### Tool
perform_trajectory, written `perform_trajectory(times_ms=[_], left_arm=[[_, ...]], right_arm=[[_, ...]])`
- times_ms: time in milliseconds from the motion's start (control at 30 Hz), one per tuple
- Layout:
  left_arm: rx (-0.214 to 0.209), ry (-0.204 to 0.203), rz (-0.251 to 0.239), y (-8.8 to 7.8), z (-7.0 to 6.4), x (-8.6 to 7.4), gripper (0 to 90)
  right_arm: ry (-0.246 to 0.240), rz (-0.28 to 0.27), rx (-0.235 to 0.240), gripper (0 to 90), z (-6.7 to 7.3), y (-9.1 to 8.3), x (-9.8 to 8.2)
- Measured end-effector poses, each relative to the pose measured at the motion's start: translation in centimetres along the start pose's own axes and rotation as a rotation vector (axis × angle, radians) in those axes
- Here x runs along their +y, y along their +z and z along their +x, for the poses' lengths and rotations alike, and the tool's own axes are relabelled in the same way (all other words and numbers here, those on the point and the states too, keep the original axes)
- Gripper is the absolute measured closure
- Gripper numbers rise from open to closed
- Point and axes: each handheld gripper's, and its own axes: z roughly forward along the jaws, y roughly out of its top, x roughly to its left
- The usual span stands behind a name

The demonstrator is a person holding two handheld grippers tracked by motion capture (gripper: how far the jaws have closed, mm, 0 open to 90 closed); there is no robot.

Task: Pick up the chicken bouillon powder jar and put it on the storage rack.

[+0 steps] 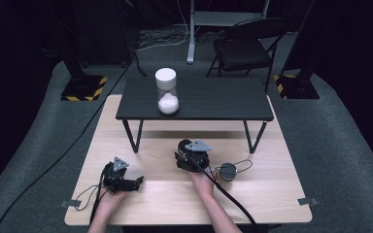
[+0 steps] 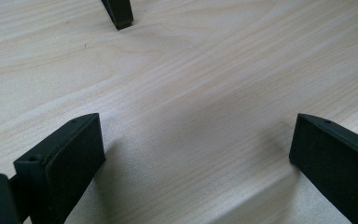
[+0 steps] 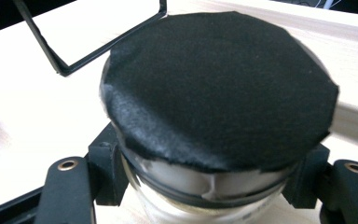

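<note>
Biggest thing first: one light wooden table [image 1: 272, 194], and standing on its far half one small dark shelf-table [image 1: 213, 104] on thin black legs. On that shelf sits one clear jar with a white lid [image 1: 167, 91] with white stuff in the bottom, upright, over toward the shelf's left end. Down on the wood there's a second jar, the black-topped jar [image 3: 219, 88], and that's the one in play. In the right gripper view it stands upright right between the jaws, its round black cover facing the camera, and the pads are pressed on its glass neck from both sides, so the right gripper [image 1: 190, 156] is pinching it just under the cap. No earlier frame to compare, so I'll leave it at that. Its long axis runs straight up, the jaws grab it across, and it stands just in front of the shelf near the middle; my guess is the next move is a lift up onto the shelf beside the other jar. The right hand is obviously the nearer one. The left gripper [image 1: 126, 180] rests low on the wood well off to the left, jaws spread wide with nothing between them but bare table. One small round black thing with a wire loop [image 1: 228, 171] lies just right of the right hand, can't tell what it is.
</note>
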Motion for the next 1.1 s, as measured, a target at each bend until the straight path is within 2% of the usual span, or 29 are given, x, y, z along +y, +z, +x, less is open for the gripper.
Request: perform_trajectory(times_ms=[433,733,1100], left_arm=[[-0.001,0.001,0.000,0.0,0.0,0.0,2.8],[-0.001,0.002,0.000,0.0,0.0,0.0,2.8],[-0.001,0.003,0.000,0.0,0.0,0.0,2.8]], right_arm=[[0.012,0.006,0.039,30.9,0.2,-1.9,-0.2],[0.017,0.004,0.076,30.9,0.1,-4.1,0.6],[-0.007,0.006,0.115,30.9,0.4,-6.5,2.1]])
